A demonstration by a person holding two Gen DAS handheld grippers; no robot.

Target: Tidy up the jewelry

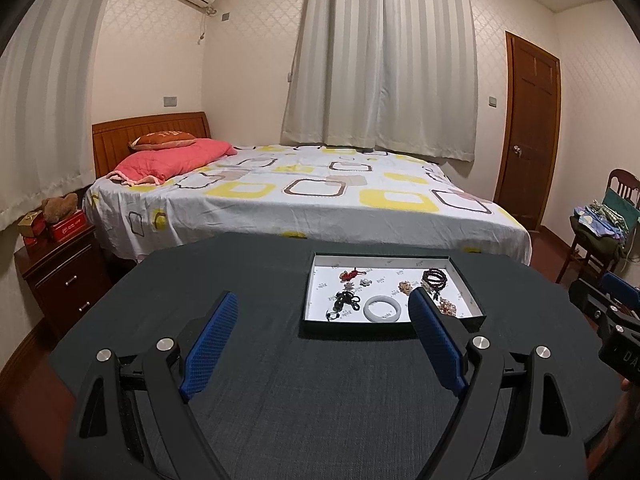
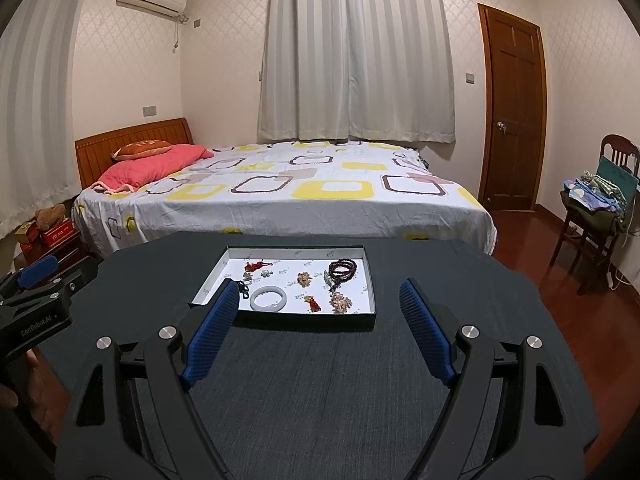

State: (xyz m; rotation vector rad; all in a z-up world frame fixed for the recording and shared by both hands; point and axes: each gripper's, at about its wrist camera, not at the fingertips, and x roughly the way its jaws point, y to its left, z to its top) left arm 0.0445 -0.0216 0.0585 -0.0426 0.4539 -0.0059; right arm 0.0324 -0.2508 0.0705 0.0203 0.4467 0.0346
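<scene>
Both tools, left tool (image 1: 322, 340) and right tool (image 2: 318, 330), hover spread-fingered and empty over the desk (image 2: 320, 380); jewelry tray (image 2: 362, 313) lies straight ahead, nearer the right

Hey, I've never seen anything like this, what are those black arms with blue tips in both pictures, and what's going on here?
These are two hand-held grippers, one in each of a person's hands, not a robot. Each carries a camera looking forward along its two fingers. One picture comes from the left gripper, the other from the right gripper. The blue parts are the finger pads. Both grippers are open and hold nothing. They hover over a dark table. On it sits a shallow tray holding jewelry: a pale bangle, a dark bead bracelet, a red knotted charm and several smaller pieces. Behind is a bed.
</scene>
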